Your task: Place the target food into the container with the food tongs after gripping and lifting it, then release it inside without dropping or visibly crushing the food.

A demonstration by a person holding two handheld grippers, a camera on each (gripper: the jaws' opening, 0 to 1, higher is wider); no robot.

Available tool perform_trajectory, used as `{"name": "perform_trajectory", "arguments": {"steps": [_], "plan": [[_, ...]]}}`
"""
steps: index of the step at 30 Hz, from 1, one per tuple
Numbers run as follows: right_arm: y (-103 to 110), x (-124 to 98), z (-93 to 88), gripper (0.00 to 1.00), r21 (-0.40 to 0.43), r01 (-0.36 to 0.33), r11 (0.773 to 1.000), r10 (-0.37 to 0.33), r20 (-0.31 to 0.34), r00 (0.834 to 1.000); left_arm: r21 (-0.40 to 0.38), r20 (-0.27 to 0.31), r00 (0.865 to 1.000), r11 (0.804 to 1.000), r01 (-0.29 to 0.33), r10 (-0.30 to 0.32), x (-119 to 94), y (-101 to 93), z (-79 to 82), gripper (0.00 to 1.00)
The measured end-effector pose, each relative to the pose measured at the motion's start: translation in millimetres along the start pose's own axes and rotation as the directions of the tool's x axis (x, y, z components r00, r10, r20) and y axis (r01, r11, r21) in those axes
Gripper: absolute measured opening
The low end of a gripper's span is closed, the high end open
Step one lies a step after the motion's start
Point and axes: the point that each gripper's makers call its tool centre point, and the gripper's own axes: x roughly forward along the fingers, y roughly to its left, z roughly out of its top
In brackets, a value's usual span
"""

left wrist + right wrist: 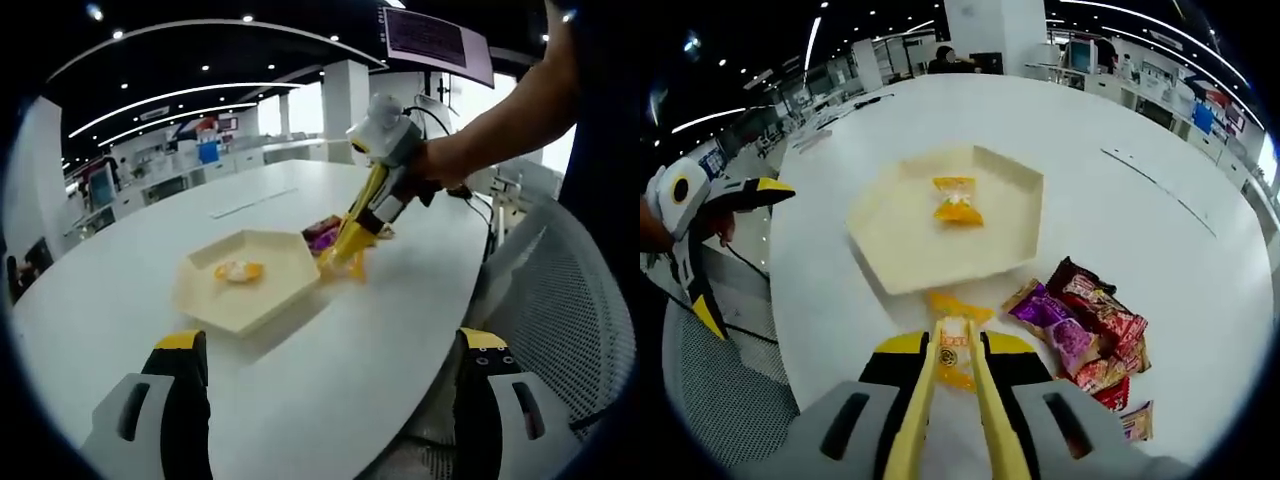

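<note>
Already one yellow-wrapped snack [957, 200] lies in the cream hexagonal tray [885, 255] while the right gripper [952, 375], jaws clamped on yellow tongs [950, 420], pinches another yellow snack [955, 362] just near of it on the tabletop [1140, 130], left gripper [330, 385] idle, jaws apart.

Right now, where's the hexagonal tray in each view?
Left gripper view: the hexagonal tray sits left of centre on the table, just left of the right gripper.
Right gripper view: upper centre, beyond the tongs.
Shared landmark: the orange-wrapped snack lying inside the tray.
</note>
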Motion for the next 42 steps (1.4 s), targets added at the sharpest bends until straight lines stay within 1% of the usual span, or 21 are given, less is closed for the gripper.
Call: {"name": "perform_trajectory", "arguments": {"steps": [5,8,11,18,25,33,42], "plan": [[-4.2,-10.4,7.4,0.19,-0.002,0.003,1.0,-0.003,0.013,1.0,0.001,0.003,1.0,1.0,-0.002,0.002,0.0,0.3,0.7,1.0],[-5.9,-15.5,8.5,0.19,-0.008,0.002,1.0,-0.002,0.015,1.0,-0.001,0.014,1.0,1.0,-0.005,0.005,-1.0,1.1,2.8,1.0],[-8.1,-17.8,8.5,0.19,-0.005,-0.002,1.0,0.002,0.018,1.0,-0.012,0.016,1.0,1.0,-0.007,0.008,-1.3,2.0,2.7,1.0],[-10.0,-22.3,13.4,0.19,-0.007,-0.001,1.0,0.001,0.028,1.0,-0.001,0.013,1.0,1.0,-0.015,0.015,-1.4,2.6,2.3,1.0],[-9.7,-27.0,20.7,0.19,-0.018,-0.002,1.0,0.003,0.038,0.999,0.0,0.017,1.0,1.0,-0.017,0.017,-1.5,2.8,3.5,1.0],[-17.6,-36.8,30.4,0.19,-0.025,0.014,1.0,-0.012,0.052,0.999,-0.002,0.021,1.0,1.0,-0.021,0.021,-2.1,3.4,4.7,1.0],[-19.1,-41.8,41.5,0.2,-0.034,0.027,0.999,-0.025,0.069,0.997,-0.003,0.025,1.0,1.0,-0.017,0.017,-2.6,3.1,5.6,1.0]]}}
